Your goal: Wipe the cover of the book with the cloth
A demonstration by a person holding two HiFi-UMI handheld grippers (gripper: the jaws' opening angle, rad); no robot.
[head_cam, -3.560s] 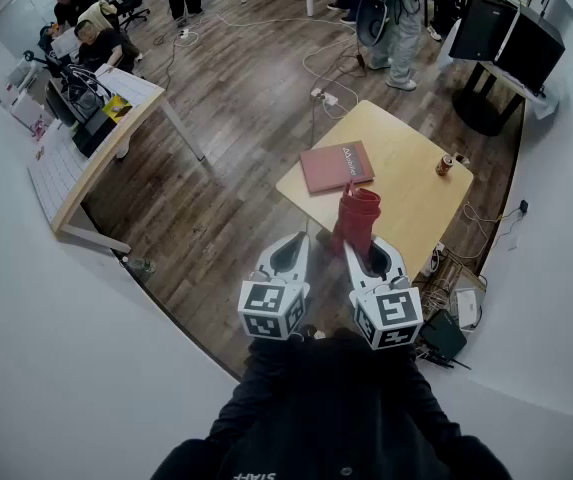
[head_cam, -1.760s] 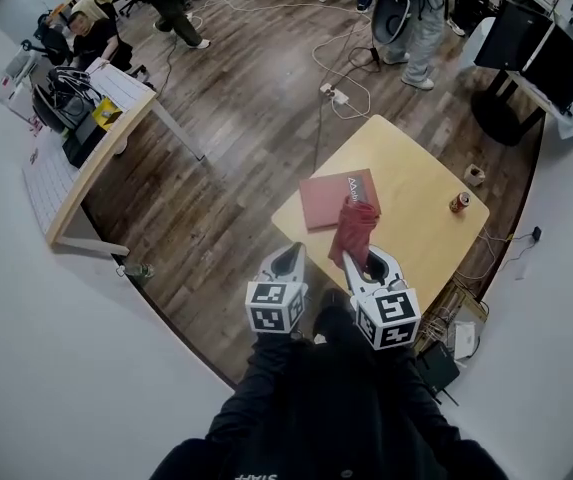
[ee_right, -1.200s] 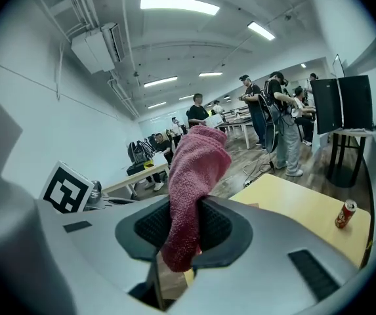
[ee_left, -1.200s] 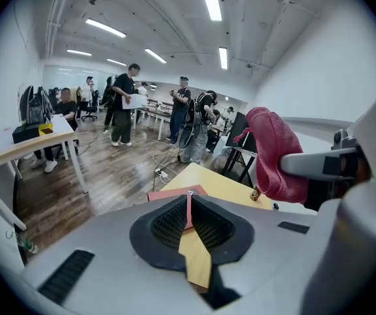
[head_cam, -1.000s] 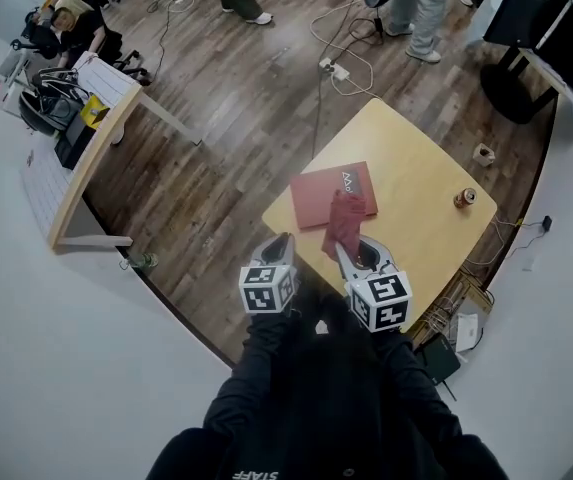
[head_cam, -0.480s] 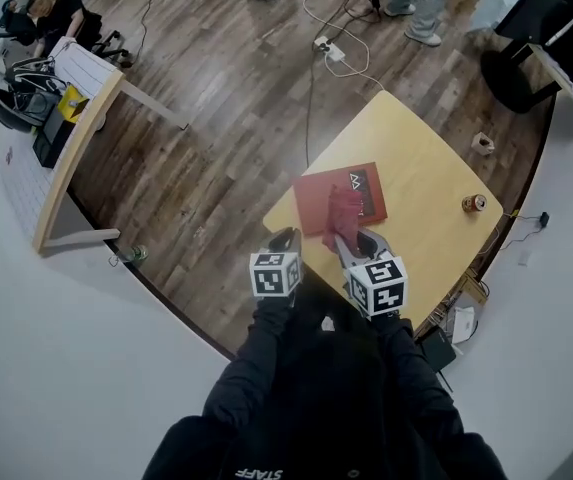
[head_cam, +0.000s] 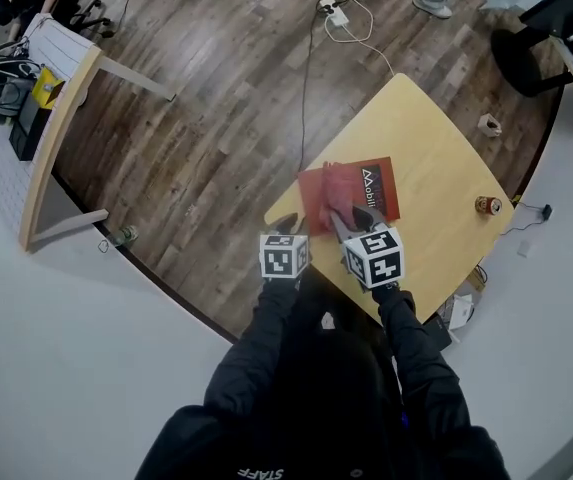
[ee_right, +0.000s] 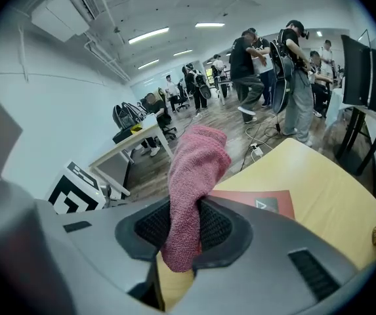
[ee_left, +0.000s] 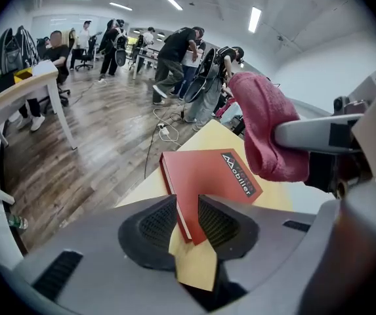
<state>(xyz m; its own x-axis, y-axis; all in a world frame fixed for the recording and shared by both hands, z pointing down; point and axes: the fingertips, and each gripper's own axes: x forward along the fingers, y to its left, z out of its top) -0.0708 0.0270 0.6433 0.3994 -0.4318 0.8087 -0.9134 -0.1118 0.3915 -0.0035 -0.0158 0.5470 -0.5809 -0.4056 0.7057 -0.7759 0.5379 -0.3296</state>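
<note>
The soft, limp cloth is clamped by its lower end in the right hand-held gripper over the stiff red book lying flat by the tabletop's near corner, while the left hand-held gripper is held parted, empty

The book is a thin hardback with a plain red cover and white lettering on a dark patch at one corner. It lies flat and closed, cover up, on the light wooden bench, close to the bench's near corner and turned at an angle to its edges. The cloth is pink-red terry. It is bunched into a thick fold, pinched between the jaws of the right hand-held gripper, and sticks out past them over the book's near part.
</note>
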